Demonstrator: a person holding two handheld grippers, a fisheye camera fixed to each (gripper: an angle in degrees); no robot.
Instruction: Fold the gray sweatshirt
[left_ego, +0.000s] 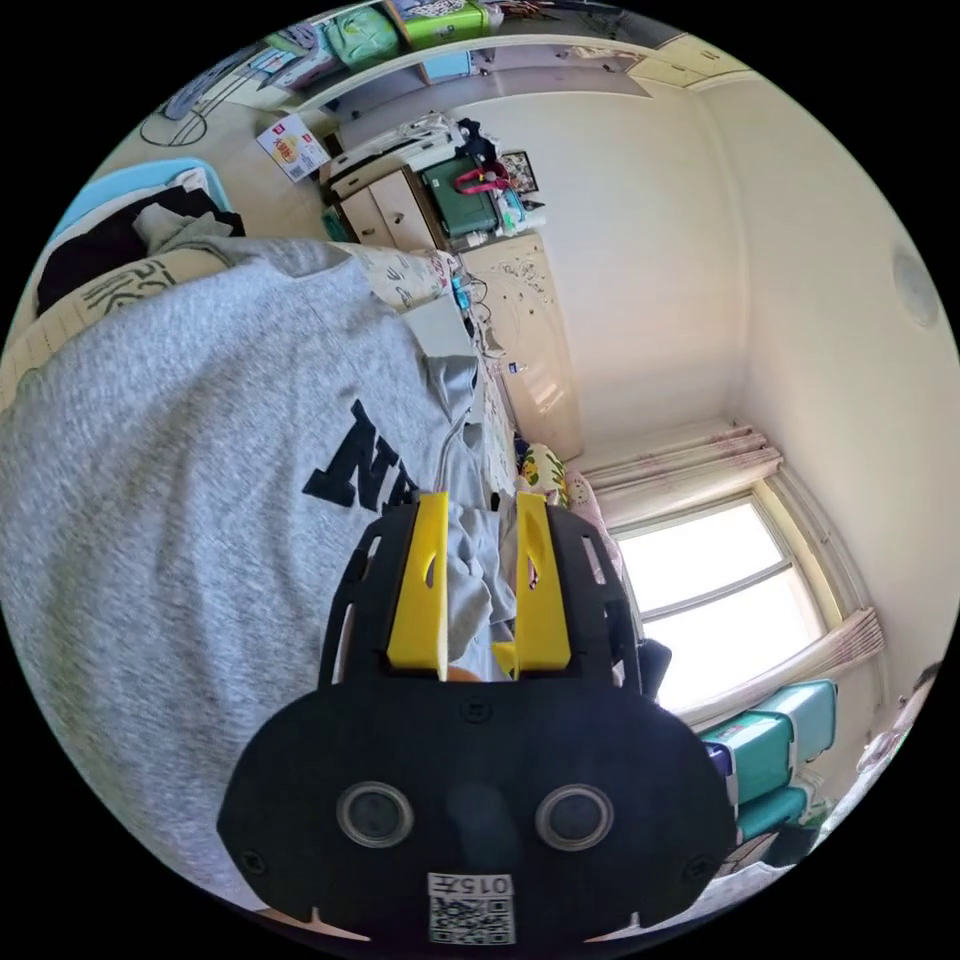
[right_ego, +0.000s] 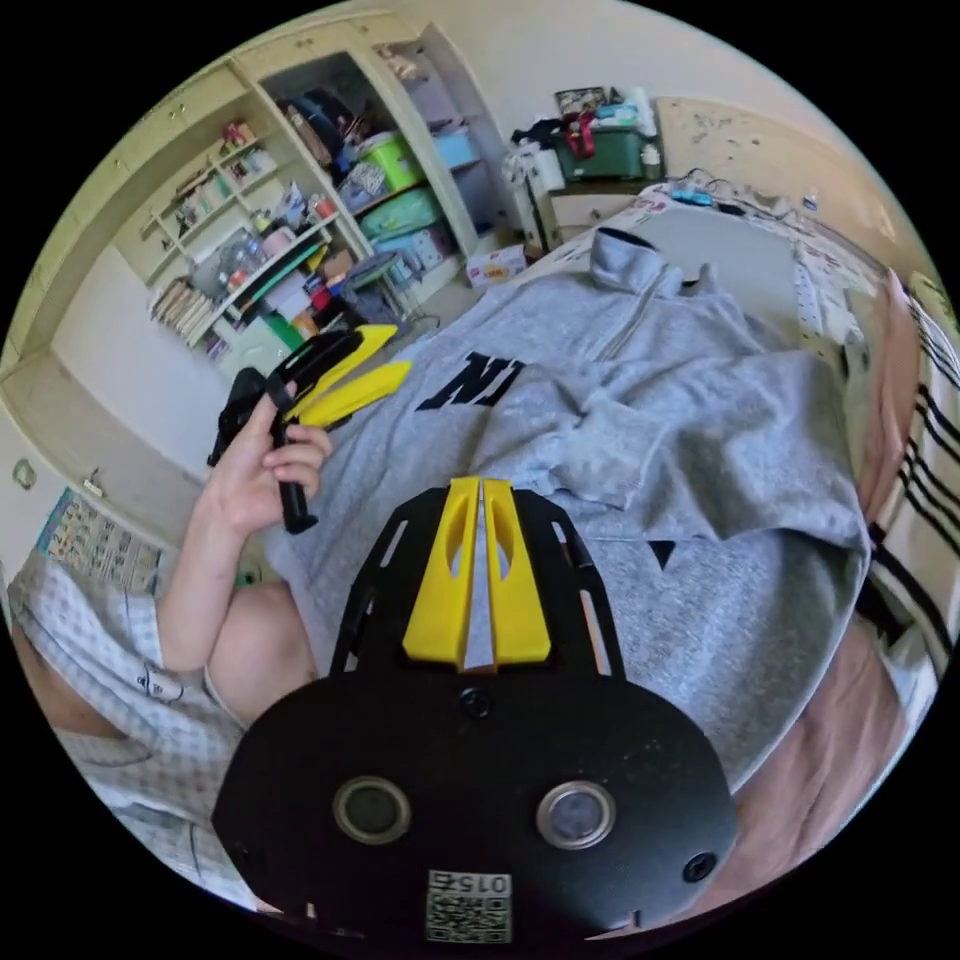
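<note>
The gray sweatshirt (right_ego: 720, 430) lies front up on the bed, black letters on its chest, collar toward the far side. One sleeve (right_ego: 620, 440) is folded across the chest. My right gripper (right_ego: 478, 482) has its jaws nearly together at the end of that sleeve, seemingly pinching the cloth. A hand holds my left gripper (right_ego: 400, 350) above the sweatshirt's left edge, its jaws apart and empty. In the left gripper view the sweatshirt (left_ego: 200, 480) spreads close beneath my left gripper (left_ego: 475, 497), with gray cloth showing behind the gap between the jaws.
The bed's pink sheet (right_ego: 800, 800) shows at the near edge, with a striped blanket (right_ego: 930, 480) at the right. Crowded shelves (right_ego: 280, 230) stand behind the person's hand (right_ego: 260, 470). A bright window (left_ego: 720, 590) and green storage boxes (left_ego: 780, 750) are to one side.
</note>
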